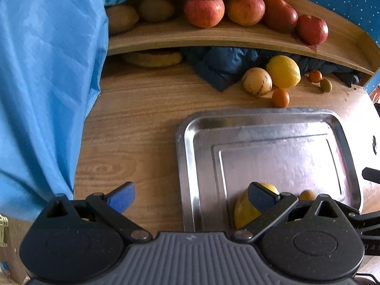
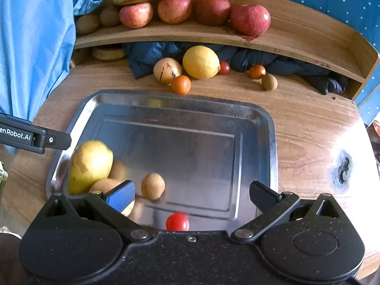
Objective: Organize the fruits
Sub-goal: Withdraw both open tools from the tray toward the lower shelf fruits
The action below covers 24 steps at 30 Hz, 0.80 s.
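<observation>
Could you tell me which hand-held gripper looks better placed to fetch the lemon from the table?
Probably the right hand-held gripper: it is open, empty, and the lemon lies almost straight ahead beyond the tray. The left sits off beside the tray.

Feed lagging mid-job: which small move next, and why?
Probably reach the open right tongs forward to the small orange fruit just beyond the steel tray's far rim; it is the nearest loose fruit, and nothing is held.

left tongs: jaws wide apart, empty | rectangular steel tray: on wooden bench, yellow mango at near edge | yellow lemon: beyond tray's far edge | four red apples: on curved wooden shelf
</observation>
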### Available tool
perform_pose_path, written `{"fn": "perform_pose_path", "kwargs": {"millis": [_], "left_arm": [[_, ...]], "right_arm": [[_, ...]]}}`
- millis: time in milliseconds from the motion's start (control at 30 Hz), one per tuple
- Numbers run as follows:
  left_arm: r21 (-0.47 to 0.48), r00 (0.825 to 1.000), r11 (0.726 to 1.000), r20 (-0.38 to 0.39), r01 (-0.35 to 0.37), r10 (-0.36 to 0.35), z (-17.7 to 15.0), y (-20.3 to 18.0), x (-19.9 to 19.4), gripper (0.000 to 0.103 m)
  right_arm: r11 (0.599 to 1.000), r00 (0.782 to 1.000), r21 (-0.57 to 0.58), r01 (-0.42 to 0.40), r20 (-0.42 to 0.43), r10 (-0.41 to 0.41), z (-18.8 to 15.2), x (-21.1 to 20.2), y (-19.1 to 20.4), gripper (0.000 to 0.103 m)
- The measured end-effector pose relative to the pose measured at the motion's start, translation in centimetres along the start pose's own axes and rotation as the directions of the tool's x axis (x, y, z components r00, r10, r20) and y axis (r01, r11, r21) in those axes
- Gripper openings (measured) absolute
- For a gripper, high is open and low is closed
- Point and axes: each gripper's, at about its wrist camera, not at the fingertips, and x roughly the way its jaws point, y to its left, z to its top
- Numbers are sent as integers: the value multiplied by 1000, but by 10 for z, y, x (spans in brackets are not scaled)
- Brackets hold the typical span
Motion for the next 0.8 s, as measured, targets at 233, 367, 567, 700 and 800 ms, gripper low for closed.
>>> {"fn": "perform_pose_path", "kwargs": {"millis": [233,367,567,700,800], "left_arm": [[50,1000,999,0,20,-20,22,-5,16,102],[83,999,996,-4,40,-40,34,-10,26,102],[128,998,990,-8,67,-66,51,-20,38,102],[142,996,986,-6,87,-87,61,-29,49,102],[153,995,983,-9,103,-103,66,-33,54,102]], "right_arm": [[999,1000,37,20,-1,-20,10,10,-2,102],[998,1000,63,27,4,-27,16,14,-4,102],[993,999,110,38,14,-40,23,20,-10,102],[991,999,129,46,23,-49,26,24,-10,102],[988,998,142,54,26,-58,26,26,-10,102]]}}
